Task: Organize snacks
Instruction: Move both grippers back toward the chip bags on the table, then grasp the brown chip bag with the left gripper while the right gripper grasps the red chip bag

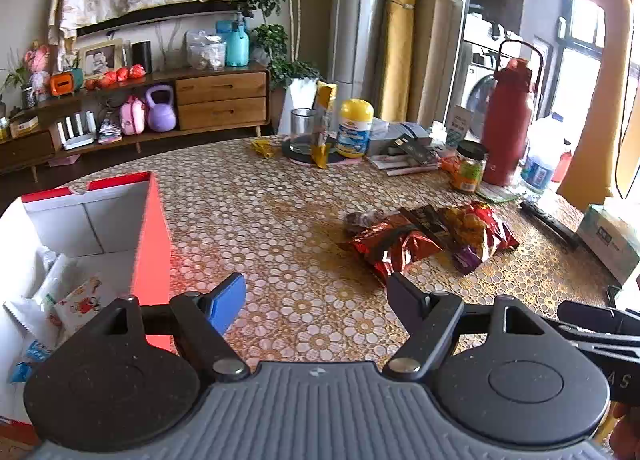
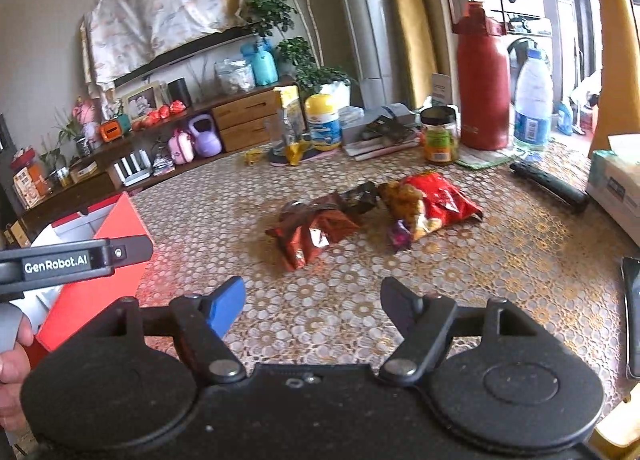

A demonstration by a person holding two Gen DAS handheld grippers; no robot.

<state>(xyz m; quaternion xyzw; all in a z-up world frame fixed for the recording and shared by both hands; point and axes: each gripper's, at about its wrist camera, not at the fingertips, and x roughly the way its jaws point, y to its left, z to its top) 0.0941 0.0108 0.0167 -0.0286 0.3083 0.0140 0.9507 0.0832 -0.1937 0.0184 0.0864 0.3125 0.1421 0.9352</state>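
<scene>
Both grippers, left [image 1: 316, 300] and right [image 2: 312, 302], are hovering with jaws apart and holding nothing. Snack bags [image 2: 376, 211] are lying mid-surface [image 1: 260, 219], well apart from the red box [image 1: 154, 236] at the left.

The only readable text is "GenRobot.AI", printed on the left gripper [image 2: 128, 250] body.

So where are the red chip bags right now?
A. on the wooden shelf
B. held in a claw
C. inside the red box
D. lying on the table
D: the chip bags lie on the table ahead of both claws, left claw and right claw, which are open and empty; the red box holds other packets.
</scene>
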